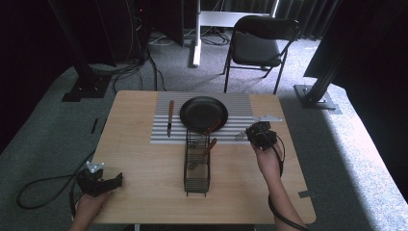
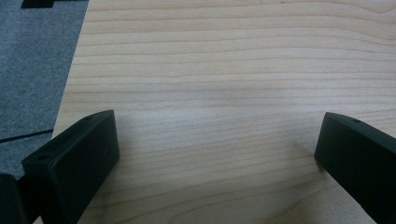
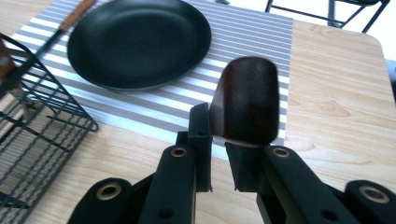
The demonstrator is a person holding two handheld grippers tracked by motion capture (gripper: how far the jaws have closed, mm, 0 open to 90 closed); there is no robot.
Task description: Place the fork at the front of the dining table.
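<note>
Jaws on the right hand-held gripper [image 3: 218,154] pinch a dark wooden handle [image 3: 245,100] near the worktop's [image 1: 144,173] right edge, just off the striped mat [image 3: 261,42] holding the black pan [image 3: 137,42]. Left hand-held gripper [image 2: 215,154] rests spread wide at the near left corner, while the wire basket [image 1: 197,168] sits mid-worktop.

Left two-jaw black gripper [image 1: 117,179] [image 2: 217,154]: jaws spread wide, nothing between them, and low over the wood. Left hand [image 1: 90,203] grips it from behind, at the near end, with the cable trailing off to that gripper's left. Right two-jaw black gripper [image 1: 250,131] [image 3: 217,135]: jaws nearly closed, pinching a dark brown rounded wooden handle [image 3: 245,100] that stands up between them. Right hand [image 1: 267,156] is behind it. Right forearm [image 1: 285,204] extends straight back from that gripper. The two grippers are well apart.
</note>
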